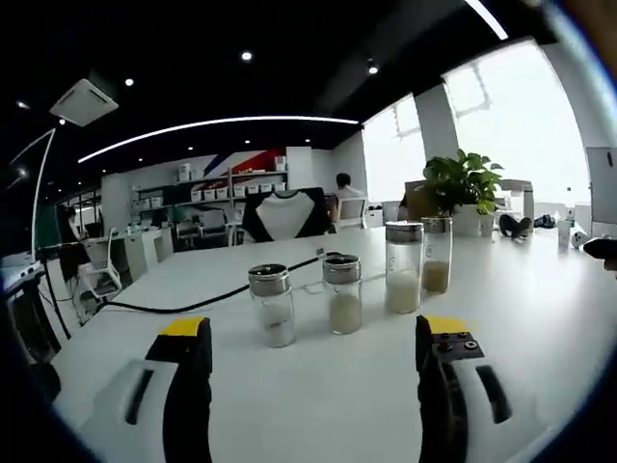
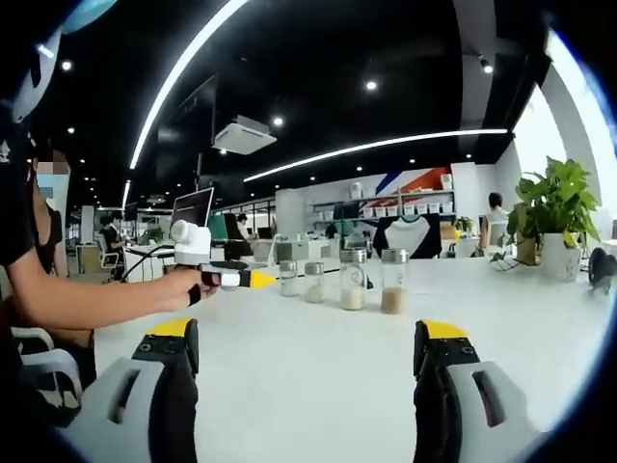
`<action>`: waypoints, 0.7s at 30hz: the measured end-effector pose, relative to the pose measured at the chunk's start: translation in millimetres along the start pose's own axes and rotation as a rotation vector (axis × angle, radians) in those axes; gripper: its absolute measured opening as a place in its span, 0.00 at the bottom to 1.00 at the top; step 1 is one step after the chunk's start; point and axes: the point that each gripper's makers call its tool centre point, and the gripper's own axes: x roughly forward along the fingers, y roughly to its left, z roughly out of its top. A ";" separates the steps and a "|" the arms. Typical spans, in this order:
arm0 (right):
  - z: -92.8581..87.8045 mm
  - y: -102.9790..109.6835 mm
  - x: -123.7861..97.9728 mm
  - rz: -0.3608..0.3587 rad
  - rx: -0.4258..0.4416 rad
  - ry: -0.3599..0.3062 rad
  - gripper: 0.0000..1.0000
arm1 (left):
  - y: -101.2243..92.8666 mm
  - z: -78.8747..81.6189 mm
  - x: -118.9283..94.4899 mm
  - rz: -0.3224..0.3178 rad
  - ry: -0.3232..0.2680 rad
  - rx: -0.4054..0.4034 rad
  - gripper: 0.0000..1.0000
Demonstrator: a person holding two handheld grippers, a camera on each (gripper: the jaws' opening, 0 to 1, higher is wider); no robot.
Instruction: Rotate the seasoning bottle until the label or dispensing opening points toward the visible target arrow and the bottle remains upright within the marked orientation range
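Note:
Four glass seasoning bottles with metal caps stand upright in a row on the white table (image 1: pixel 318 405). In the left gripper view they are a short bottle (image 1: pixel 271 305), a second short bottle (image 1: pixel 342 294), a tall bottle (image 1: pixel 403 267) and a tall bottle with darker contents (image 1: pixel 436 254). My left gripper (image 1: pixel 314 328) is open, just short of the two short bottles and holding nothing. The right gripper view shows the row further off (image 2: pixel 353 280), with a hand (image 2: pixel 198 287) holding the left gripper (image 2: pixel 253 280) close to the leftmost bottle (image 2: pixel 288 278). My right gripper (image 2: pixel 308 330) is open over bare table.
A black cable (image 1: pixel 193 304) runs across the table behind the bottles on the left. A potted plant (image 1: pixel 463 183) stands at the far right, with a dark object (image 1: pixel 603 249) near the right edge. Office chairs and shelves lie beyond the table.

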 end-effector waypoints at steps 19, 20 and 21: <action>15.7 -4.6 -2.9 -0.023 0.044 -0.029 0.92 | 61.7 12.1 44.5 0.115 -0.014 -0.031 0.78; 18.6 -4.8 -3.0 -0.024 0.043 -0.036 0.92 | 61.5 12.1 47.0 0.111 -0.016 -0.034 0.76; 20.6 -4.9 -3.3 -0.025 0.041 -0.040 0.92 | 61.0 12.3 48.0 0.110 -0.017 -0.034 0.75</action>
